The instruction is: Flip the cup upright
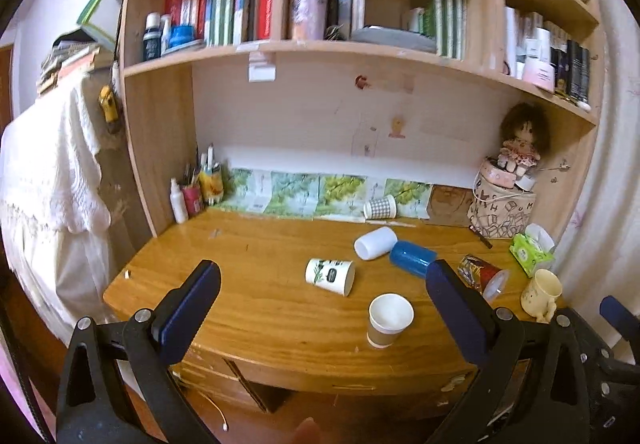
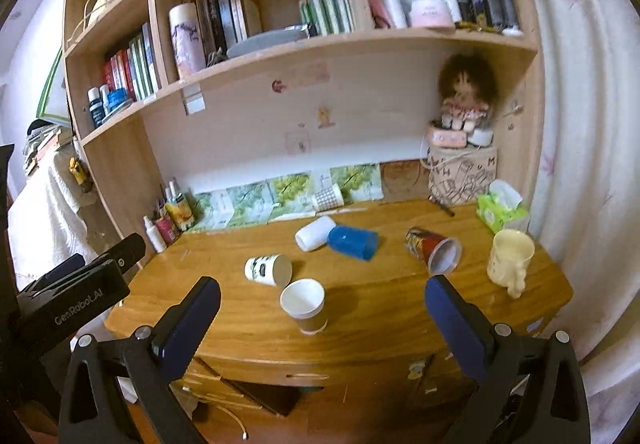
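Note:
Several cups lie on their sides on the wooden desk (image 1: 248,296): a white printed paper cup (image 1: 330,276) (image 2: 268,269), a plain white cup (image 1: 375,242) (image 2: 315,232), a blue cup (image 1: 413,257) (image 2: 353,242), a red patterned cup (image 1: 482,276) (image 2: 434,250) and a checked cup (image 1: 379,207) (image 2: 328,197) at the back. A brown-sleeved paper cup (image 1: 389,320) (image 2: 305,305) stands upright near the front edge. My left gripper (image 1: 323,304) and right gripper (image 2: 322,314) are both open and empty, held in front of the desk, apart from every cup.
A cream mug (image 1: 542,294) (image 2: 510,258) stands upright at the right. A green tissue pack (image 1: 532,250) (image 2: 502,209), a printed bag with a doll (image 1: 502,209) (image 2: 462,173) and a pen holder (image 1: 202,187) line the back. Bookshelves hang above.

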`<state>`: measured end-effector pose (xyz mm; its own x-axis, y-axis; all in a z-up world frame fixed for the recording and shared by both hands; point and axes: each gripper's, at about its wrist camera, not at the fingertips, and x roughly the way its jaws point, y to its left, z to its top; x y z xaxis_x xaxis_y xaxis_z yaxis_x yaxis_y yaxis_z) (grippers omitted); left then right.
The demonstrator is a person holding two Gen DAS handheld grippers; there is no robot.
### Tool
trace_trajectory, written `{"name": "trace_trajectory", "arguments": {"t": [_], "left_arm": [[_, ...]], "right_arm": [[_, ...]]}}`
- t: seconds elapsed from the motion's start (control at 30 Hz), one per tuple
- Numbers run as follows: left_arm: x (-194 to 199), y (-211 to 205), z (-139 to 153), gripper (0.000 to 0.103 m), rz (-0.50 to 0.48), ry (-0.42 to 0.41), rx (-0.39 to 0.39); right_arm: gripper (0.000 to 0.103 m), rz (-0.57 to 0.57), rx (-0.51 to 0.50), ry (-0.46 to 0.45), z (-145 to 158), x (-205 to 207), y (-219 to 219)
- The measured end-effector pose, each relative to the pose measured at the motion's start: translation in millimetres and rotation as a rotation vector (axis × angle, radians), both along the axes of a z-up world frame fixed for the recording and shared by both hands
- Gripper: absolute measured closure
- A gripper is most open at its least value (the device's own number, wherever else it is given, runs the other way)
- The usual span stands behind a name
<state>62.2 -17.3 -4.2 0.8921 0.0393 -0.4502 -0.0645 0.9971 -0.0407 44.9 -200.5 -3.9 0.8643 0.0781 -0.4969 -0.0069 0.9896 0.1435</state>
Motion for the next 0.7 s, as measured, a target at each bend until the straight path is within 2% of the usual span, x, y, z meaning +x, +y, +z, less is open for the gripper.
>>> {"name": "trace_trajectory", "arguments": {"t": [0.3, 0.7], "left_arm": [[-1, -9, 5, 0.000, -0.019, -0.057, 0.031], [2, -11, 5, 0.000, -0.011, -0.085, 0.037]], "right_arm": [[0.001, -0.006, -0.014, -0.057, 3, 0, -1], [0.001, 0.023, -0.027, -0.067, 3, 9, 0]]}}
